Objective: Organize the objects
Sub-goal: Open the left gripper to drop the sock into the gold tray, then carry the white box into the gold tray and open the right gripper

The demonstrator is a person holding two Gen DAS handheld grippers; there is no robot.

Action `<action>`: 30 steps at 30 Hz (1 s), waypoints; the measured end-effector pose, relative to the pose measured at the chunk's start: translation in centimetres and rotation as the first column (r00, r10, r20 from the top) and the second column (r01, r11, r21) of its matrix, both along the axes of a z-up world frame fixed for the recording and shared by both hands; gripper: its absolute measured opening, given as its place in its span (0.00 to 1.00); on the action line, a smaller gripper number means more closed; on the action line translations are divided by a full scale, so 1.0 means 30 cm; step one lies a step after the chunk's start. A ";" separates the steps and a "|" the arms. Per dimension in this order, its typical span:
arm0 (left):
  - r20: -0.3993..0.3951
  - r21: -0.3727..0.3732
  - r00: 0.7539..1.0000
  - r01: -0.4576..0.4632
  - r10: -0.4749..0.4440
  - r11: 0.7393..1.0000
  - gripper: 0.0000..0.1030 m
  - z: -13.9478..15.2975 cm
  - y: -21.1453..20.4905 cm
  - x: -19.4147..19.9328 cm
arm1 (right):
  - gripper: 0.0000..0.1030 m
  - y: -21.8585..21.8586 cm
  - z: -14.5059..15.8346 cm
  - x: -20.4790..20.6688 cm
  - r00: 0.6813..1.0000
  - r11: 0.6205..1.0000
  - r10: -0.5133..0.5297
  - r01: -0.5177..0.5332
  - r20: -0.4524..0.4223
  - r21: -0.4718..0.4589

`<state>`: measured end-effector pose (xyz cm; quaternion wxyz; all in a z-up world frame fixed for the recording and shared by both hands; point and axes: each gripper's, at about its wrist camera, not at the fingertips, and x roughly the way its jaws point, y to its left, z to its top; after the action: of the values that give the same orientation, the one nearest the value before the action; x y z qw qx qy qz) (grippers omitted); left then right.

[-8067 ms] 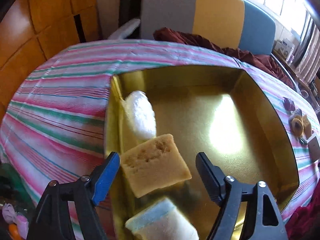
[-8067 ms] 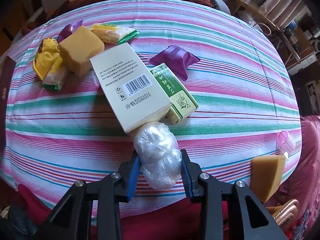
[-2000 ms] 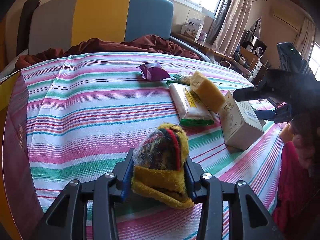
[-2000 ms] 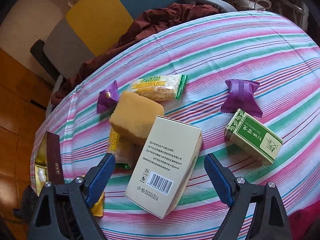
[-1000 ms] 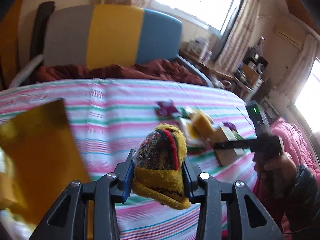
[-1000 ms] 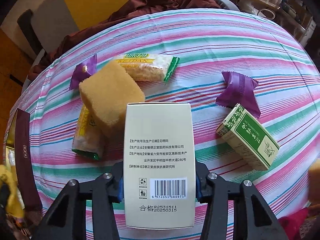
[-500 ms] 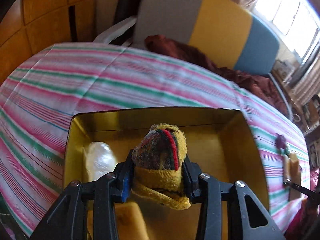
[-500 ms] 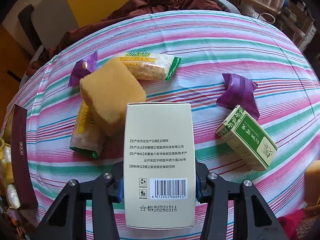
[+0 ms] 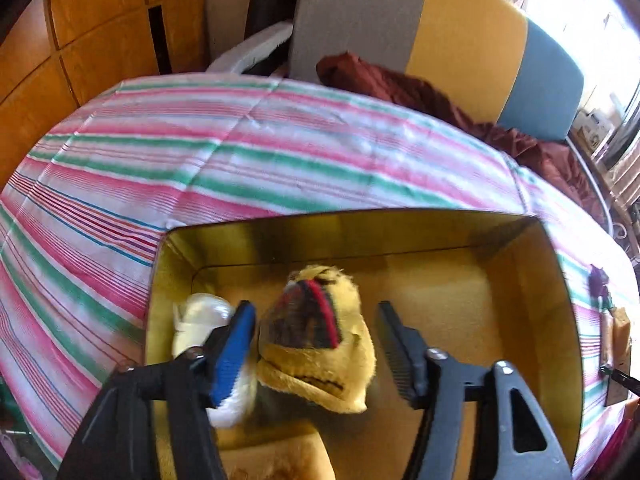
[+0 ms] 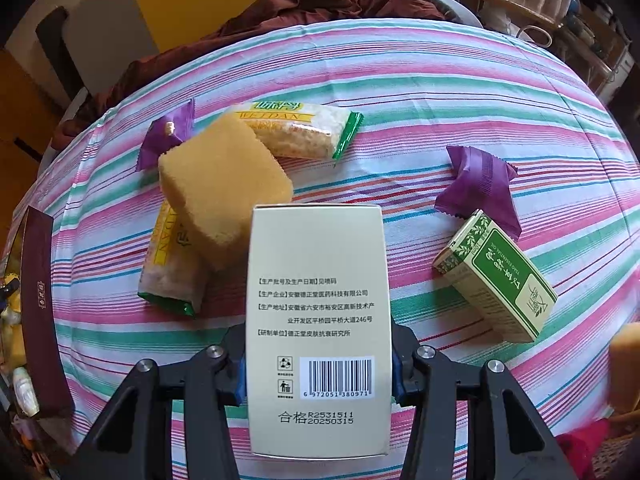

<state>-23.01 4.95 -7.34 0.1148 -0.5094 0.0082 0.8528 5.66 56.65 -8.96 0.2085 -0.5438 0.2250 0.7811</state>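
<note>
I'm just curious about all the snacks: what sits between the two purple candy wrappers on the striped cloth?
In the right wrist view, between the left purple wrapper and the right purple wrapper lie a yellow sponge block and a green-ended rice cracker packet.

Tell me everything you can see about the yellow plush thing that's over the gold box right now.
The yellow plush toy is soft, fuzzy fabric with a dark plaid patch edged in red on top and a stitched seam lower down. It sits tilted between the fingers of the left gripper, whose jaws are opening: the right pad stands clear of it, the blue left pad looks to be at its side. Below it is the gold box.
</note>
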 end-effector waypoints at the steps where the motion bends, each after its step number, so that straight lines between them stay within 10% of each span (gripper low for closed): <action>1: -0.013 0.008 1.000 -0.004 0.005 1.000 0.66 0.018 -0.009 0.012 | 0.50 0.001 0.000 -0.001 1.000 1.000 -0.001 0.001 0.000 -0.002; 12: -0.179 0.074 0.984 0.038 -0.024 0.997 0.66 0.215 -0.041 0.348 | 0.49 0.023 0.018 0.015 1.000 1.000 -0.022 0.022 -0.016 0.006; 21: -0.134 0.202 0.991 0.056 -0.029 0.978 0.66 0.175 -0.064 0.533 | 0.49 -0.055 0.156 0.093 0.989 0.995 -0.045 0.057 -0.138 0.081; 30: -0.165 0.207 0.984 -0.027 0.062 0.978 0.66 0.159 -0.199 0.575 | 0.49 -0.424 0.344 -0.059 0.921 0.971 0.235 -0.235 -0.311 0.041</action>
<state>-5.76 -1.02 -2.58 0.1460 -0.4201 -0.0810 0.8920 3.87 43.92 1.37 0.0757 -0.4357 0.1873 0.8771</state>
